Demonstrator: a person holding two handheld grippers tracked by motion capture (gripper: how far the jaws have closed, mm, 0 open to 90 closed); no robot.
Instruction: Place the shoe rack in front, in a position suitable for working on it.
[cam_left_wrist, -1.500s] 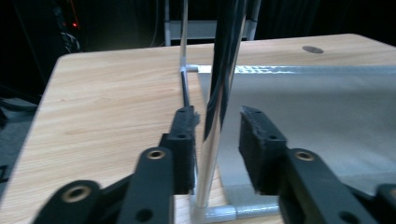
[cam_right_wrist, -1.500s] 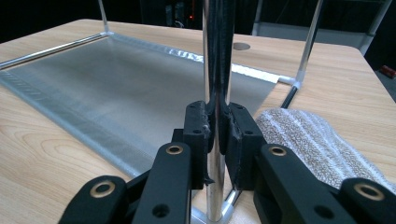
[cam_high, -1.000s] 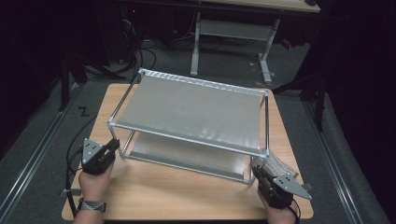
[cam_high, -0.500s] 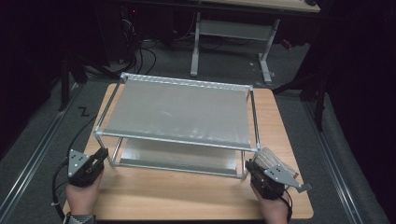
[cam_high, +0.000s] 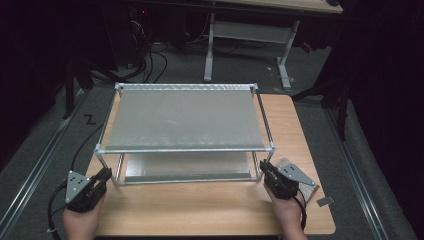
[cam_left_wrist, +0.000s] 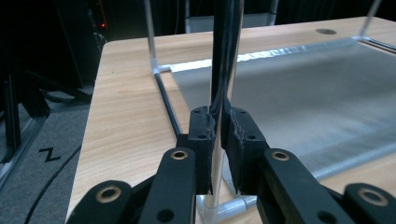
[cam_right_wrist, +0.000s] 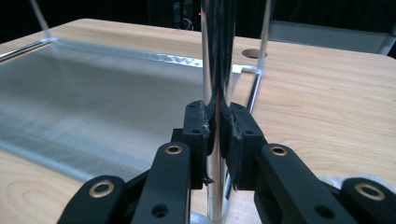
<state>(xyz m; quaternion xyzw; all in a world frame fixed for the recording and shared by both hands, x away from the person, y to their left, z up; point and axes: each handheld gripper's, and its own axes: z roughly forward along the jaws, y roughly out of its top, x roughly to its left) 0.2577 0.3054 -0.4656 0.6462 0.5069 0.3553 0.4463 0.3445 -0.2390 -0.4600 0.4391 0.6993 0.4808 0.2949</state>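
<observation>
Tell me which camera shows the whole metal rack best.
The high view: the metal rack shows complete, both shelves and all posts. The left gripper view and right gripper view each show one clamped front post and part of the lower shelf.

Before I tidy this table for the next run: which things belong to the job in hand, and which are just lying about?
In the job:
- two-tier metal rack
- left gripper, shut on the rack's near left post
- right gripper, shut on its near right post

Lying about:
- small grey piece at the table's near right corner
- desk frame on the floor behind
</observation>
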